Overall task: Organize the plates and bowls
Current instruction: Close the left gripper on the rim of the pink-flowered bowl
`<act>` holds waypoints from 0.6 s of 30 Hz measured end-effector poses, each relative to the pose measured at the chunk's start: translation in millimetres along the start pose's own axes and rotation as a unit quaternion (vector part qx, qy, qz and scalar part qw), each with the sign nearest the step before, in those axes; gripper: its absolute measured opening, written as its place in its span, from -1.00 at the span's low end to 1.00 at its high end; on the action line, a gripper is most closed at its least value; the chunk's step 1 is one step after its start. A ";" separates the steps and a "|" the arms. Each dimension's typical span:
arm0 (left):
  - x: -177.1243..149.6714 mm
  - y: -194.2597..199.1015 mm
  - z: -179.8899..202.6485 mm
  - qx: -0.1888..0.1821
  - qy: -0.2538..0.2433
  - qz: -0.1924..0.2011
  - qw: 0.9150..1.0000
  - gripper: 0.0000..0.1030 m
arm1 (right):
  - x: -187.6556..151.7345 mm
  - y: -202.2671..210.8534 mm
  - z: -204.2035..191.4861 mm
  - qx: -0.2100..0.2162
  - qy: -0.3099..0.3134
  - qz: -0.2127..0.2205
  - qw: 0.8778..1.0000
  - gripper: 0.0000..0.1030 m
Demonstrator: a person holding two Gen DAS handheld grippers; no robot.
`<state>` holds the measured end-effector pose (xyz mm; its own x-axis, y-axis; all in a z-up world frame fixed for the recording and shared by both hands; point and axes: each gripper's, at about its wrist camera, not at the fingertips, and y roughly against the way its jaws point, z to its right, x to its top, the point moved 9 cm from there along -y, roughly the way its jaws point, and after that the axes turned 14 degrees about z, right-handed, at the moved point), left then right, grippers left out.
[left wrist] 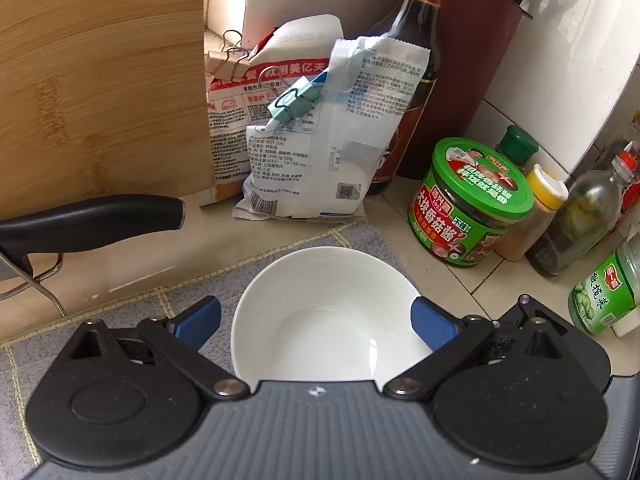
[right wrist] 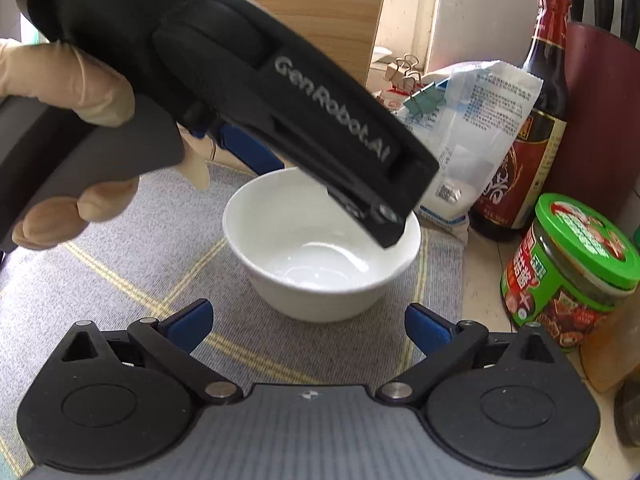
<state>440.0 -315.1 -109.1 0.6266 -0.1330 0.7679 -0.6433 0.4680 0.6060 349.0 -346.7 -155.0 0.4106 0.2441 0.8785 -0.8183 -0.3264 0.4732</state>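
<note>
- The left hand-held gripper has its blue fingers spread wide, one on each side of the white bowl; the right-hand finger seems to overlap the rim, the left-hand one stands just outside it, and neither visibly presses.
- The right hand-held gripper is also spread and empty, hanging back with the bowl just ahead of its fingertips.
- The bowl sits upright on a grey checked mat on the desk, mouth facing up. It is round, so it has no long axis; its only axis runs straight up through the base.
- Seen from the right wrist, the left hand-held gripper's black body hangs over the far rim, held by a gloved hand.
- Risk: closing on a smooth, curved wall from this slanted approach could squeeze the bowl out of the fingers or tip it, since glazed ware probably offers little friction.
- Risk: a finger landing on the rim could push the bowl forward toward the green-lidded jar and the bags just beyond.
- Risk: the knife handle lies to the left of the left hand-held gripper, near enough to snag on a wide swing.
</note>
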 end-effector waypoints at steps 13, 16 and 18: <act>-2.4 -8.9 0.7 -0.012 -0.002 -0.012 1.000 0.94 | 11.9 -2.0 5.7 -0.002 -0.013 0.028 1.000 0.80; -0.9 -8.3 2.7 -0.019 -0.002 -0.010 1.000 0.91 | 13.8 -0.5 6.7 -0.001 -0.019 0.031 0.999 0.73; 0.0 -8.1 3.8 -0.022 -0.003 -0.009 1.000 0.90 | 13.9 -0.2 6.6 -0.001 -0.018 0.032 0.999 0.73</act>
<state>443.5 -322.2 -113.2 0.6343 -0.1470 0.7590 -0.6123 0.5039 0.6093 357.5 -349.3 -142.5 0.3721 0.1894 0.9087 -0.8439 -0.3387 0.4161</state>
